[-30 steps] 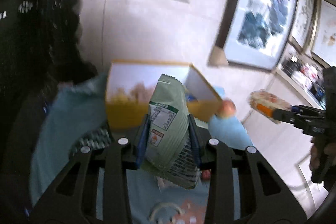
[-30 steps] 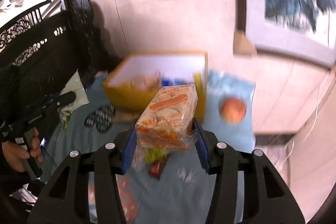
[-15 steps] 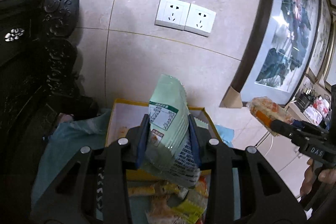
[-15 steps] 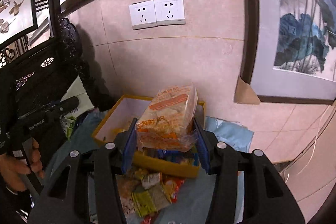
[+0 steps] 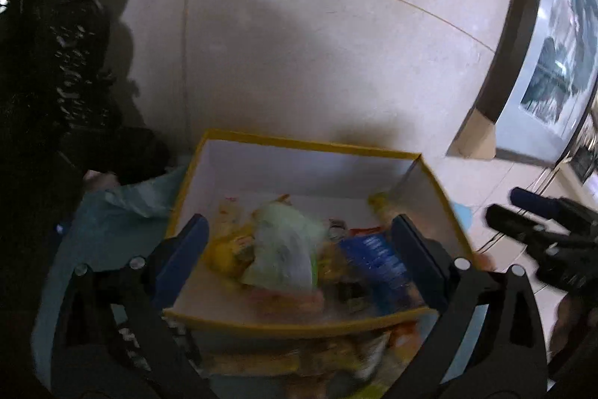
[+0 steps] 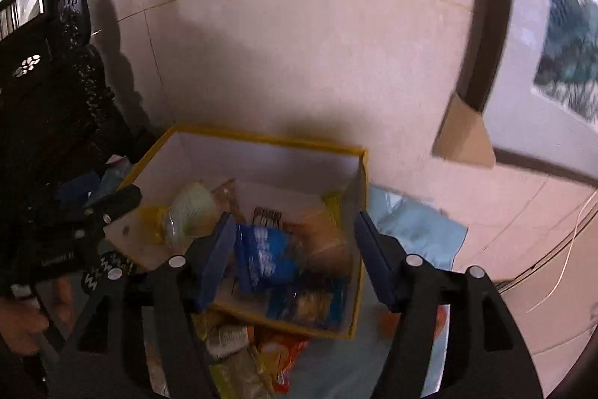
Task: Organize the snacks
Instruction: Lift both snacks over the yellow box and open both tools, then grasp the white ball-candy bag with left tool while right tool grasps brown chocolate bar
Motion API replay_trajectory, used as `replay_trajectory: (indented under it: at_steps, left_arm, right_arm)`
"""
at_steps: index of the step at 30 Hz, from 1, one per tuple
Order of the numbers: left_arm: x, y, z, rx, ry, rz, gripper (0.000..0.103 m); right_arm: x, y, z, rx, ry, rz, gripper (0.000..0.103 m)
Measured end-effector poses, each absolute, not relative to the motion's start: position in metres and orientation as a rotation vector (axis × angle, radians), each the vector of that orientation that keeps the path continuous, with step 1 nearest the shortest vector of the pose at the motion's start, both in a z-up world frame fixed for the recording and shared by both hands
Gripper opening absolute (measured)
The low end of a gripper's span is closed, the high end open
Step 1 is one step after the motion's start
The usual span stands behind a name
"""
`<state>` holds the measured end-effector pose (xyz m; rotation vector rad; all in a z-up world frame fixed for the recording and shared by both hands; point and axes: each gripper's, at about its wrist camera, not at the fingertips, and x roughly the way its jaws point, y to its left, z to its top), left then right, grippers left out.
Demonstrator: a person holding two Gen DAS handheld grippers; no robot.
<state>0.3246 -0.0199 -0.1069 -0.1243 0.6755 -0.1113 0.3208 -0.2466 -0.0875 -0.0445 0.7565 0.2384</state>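
From the left wrist, the left gripper (image 5: 299, 242) hangs over the yellow-rimmed cardboard box with white inner walls (image 5: 306, 146), its jaws opening wide; the pale green snack bag (image 5: 284, 253) lies blurred among other packets inside the box, below and between the blue pads, clear of both. From the right wrist, the right gripper (image 6: 295, 249) also hovers above the box (image 6: 261, 137), jaws opening; the orange-and-clear wrapped snack pack (image 6: 325, 242) sits blurred in the box between the pads, beside a blue packet (image 6: 261, 257), untouched.
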Motion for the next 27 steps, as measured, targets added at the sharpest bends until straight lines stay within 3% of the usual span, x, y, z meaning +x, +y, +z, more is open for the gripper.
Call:
replay_trajectory:
  at_steps: [8, 16, 20, 23, 27]
  left_arm:
    - [0.247, 0.003, -0.141, -0.137, 0.756, -0.133, 0.099]
    - [0.159, -0.045, -0.220, 0.080, 0.883, -0.248, 0.099]
    - [0.161, -0.078, -0.243, 0.169, 0.840, -0.266, 0.099]
    - [0.180, -0.086, -0.264, 0.217, 0.910, -0.210, 0.101]
    - [0.184, -0.035, -0.276, 0.113, 0.971, -0.104, 0.101]
  right_arm:
    - [0.246, -0.257, -0.113, 0.004, 0.838, 0.275, 0.069]
    - [0.166, -0.264, -0.152, 0.097, 0.928, 0.257, 0.069]
    - [0.149, -0.260, -0.171, 0.079, 0.981, 0.235, 0.069]
    - [0.143, -0.258, -0.185, 0.061, 1.024, 0.215, 0.069]
    - [0.144, -0.261, -0.195, 0.069, 1.037, 0.208, 0.069]
